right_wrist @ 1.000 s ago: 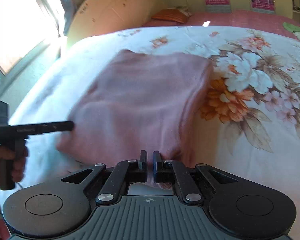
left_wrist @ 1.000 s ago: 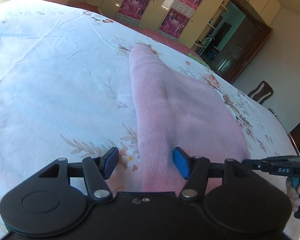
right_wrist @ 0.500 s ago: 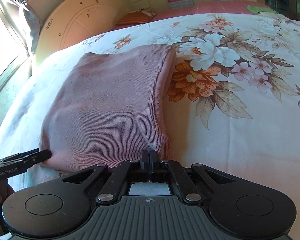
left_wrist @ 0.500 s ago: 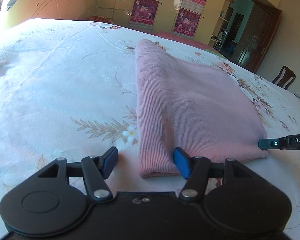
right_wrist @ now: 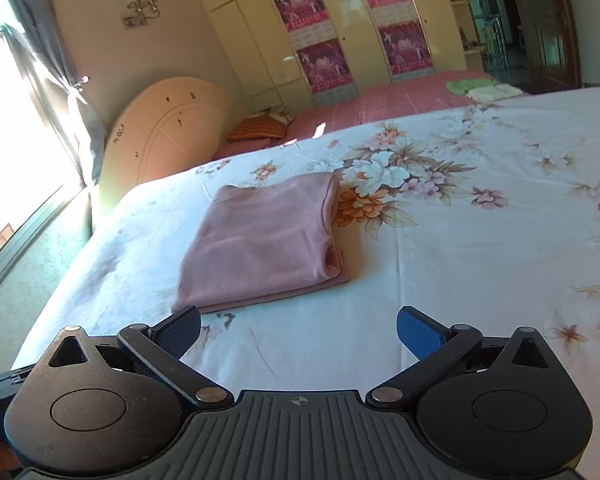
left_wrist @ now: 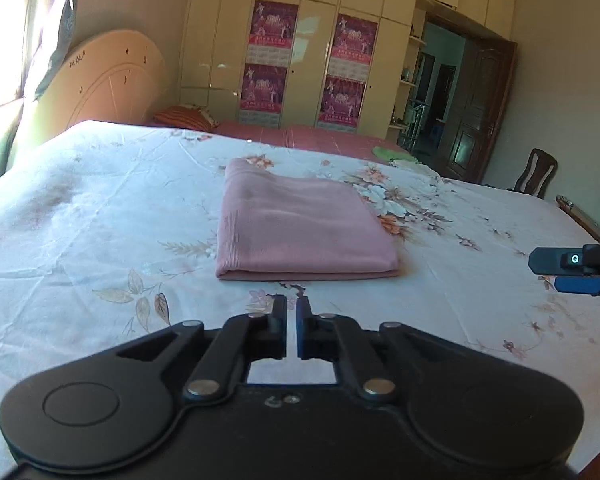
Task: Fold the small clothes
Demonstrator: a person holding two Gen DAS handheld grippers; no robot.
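The pink garment (left_wrist: 300,228) is lying folded on the floral bedsheet (left_wrist: 99,208), ahead of both grippers and touching neither. The left gripper (left_wrist: 291,322) is hovering just short of its near folded edge, jaws having just closed to a narrow slit with nothing between them. The right gripper (right_wrist: 297,330) is standing wide, jaws just opened and empty. The garment is showing as a flat, ribbed rectangle, layers stacked at its right edge. The writing on the wardrobe posters (left_wrist: 273,24) is too small to read.
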